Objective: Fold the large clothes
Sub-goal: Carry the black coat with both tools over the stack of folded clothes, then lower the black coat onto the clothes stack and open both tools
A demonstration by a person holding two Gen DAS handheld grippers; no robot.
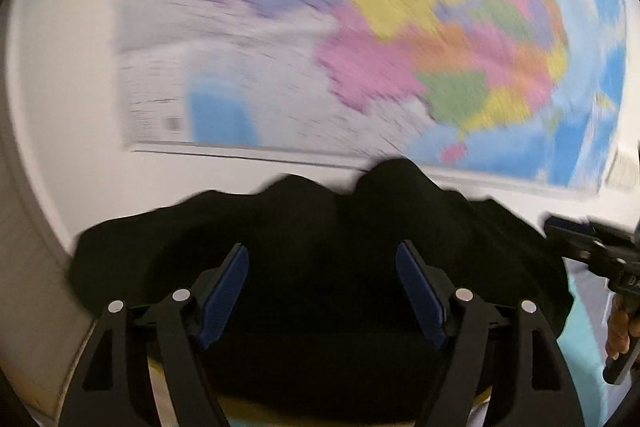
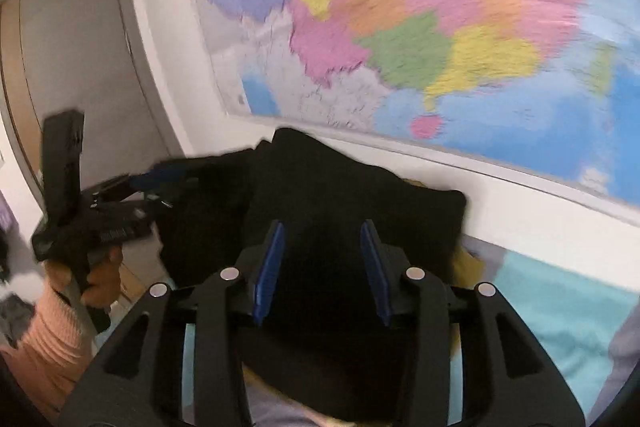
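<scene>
White wall behind carries a large coloured map, its print too blurred to read. Left gripper stands wide, blue pads clear of the black garment heaped just ahead. Right gripper is narrower, 2 pads apart, nothing pinched; the same garment lies before it on turquoise bedding. An orange sleeve shows beside.

Even indoor light, heavy motion blur on the wall map, fisheye-bent dark edges.
</scene>
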